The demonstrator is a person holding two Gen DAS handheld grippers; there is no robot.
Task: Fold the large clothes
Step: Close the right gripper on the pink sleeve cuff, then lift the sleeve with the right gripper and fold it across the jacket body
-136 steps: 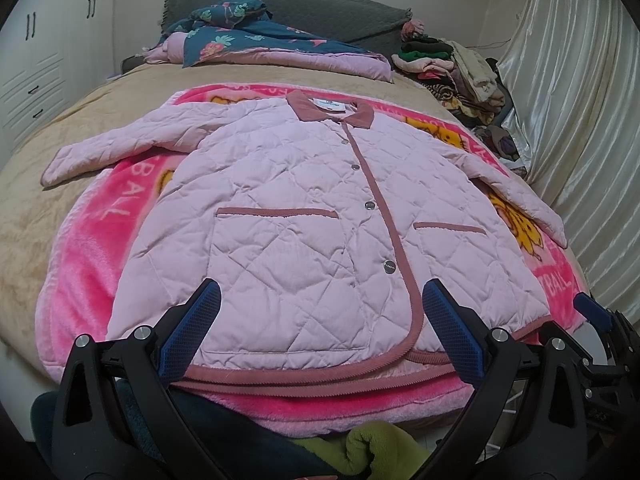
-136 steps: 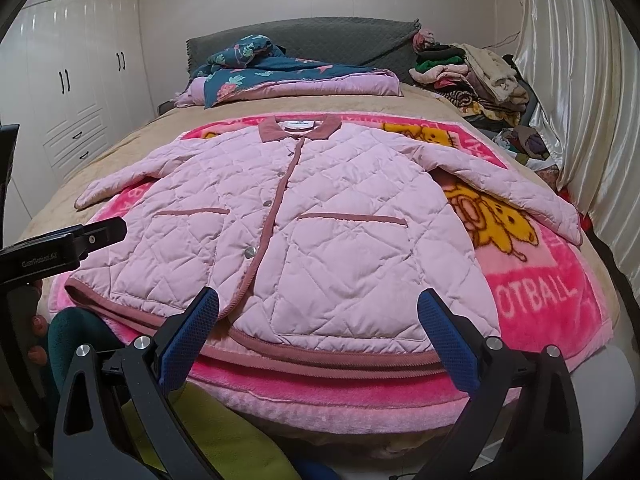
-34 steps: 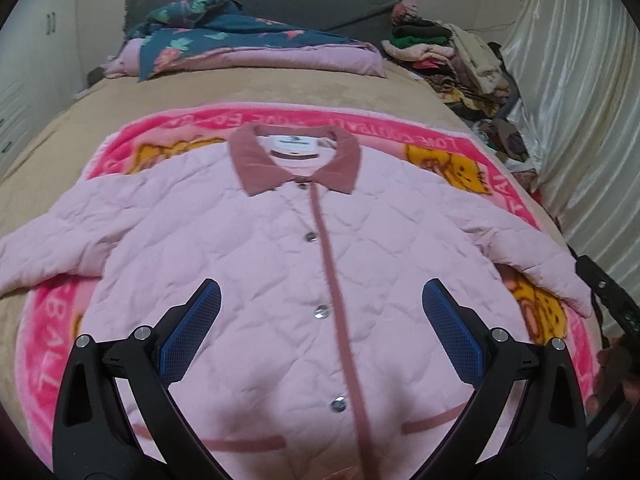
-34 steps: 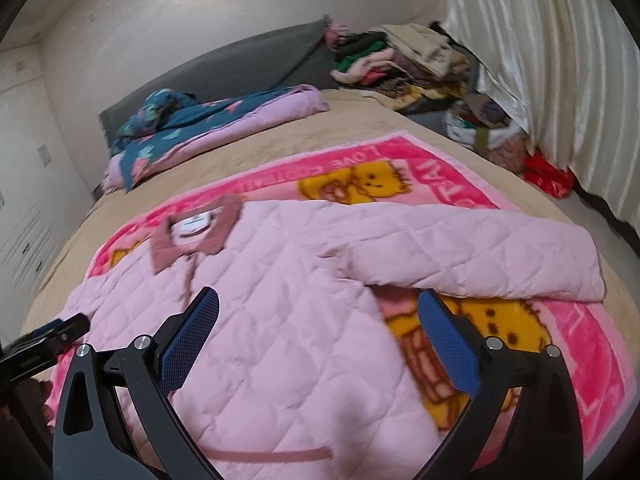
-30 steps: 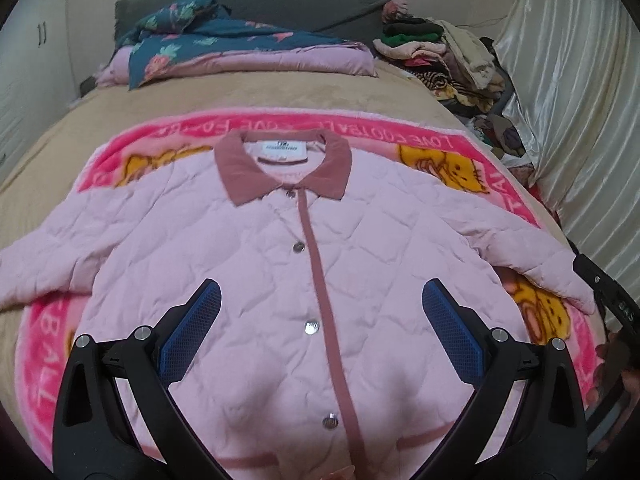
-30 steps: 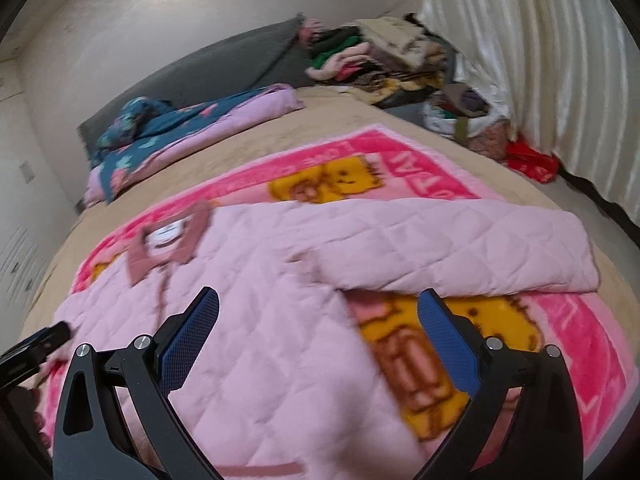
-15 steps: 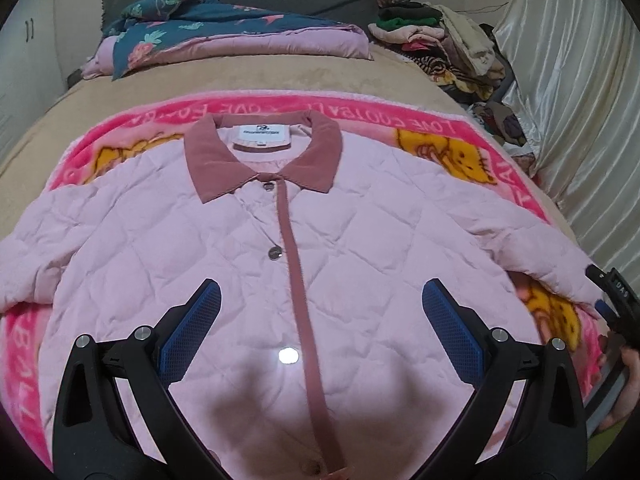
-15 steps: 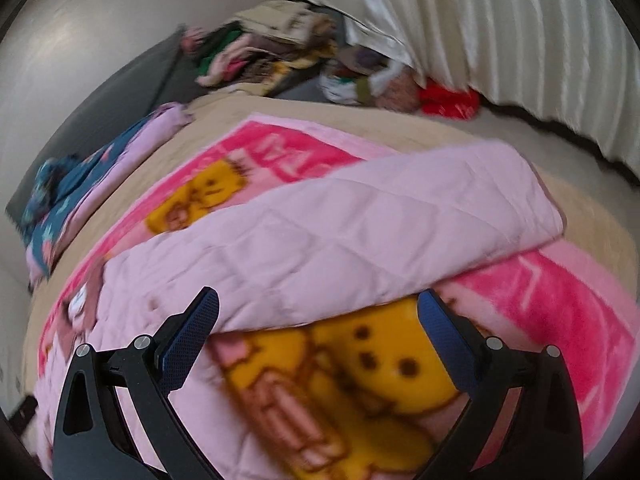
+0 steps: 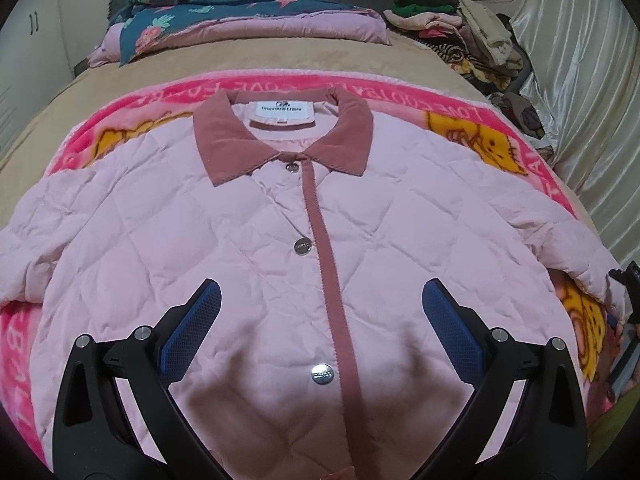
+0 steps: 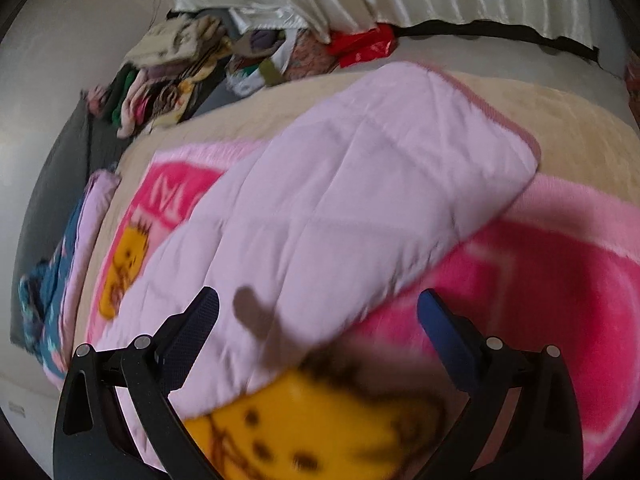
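Pink quilted jacket (image 9: 248, 248) flat on blanket (image 9: 460, 110), beneath left hand-held gripper (image 9: 320, 320), released. Right hand-held gripper (image 10: 318, 322) released above sleeve (image 10: 340, 208). Blanket reads "LOVE".

A bright pink fleece blanket (image 9: 404, 98) with yellow cartoon figures covers the tan bedspread (image 9: 248, 56); a heap of mixed clothes (image 9: 452, 20) sits beside pale satin curtains (image 9: 580, 92).
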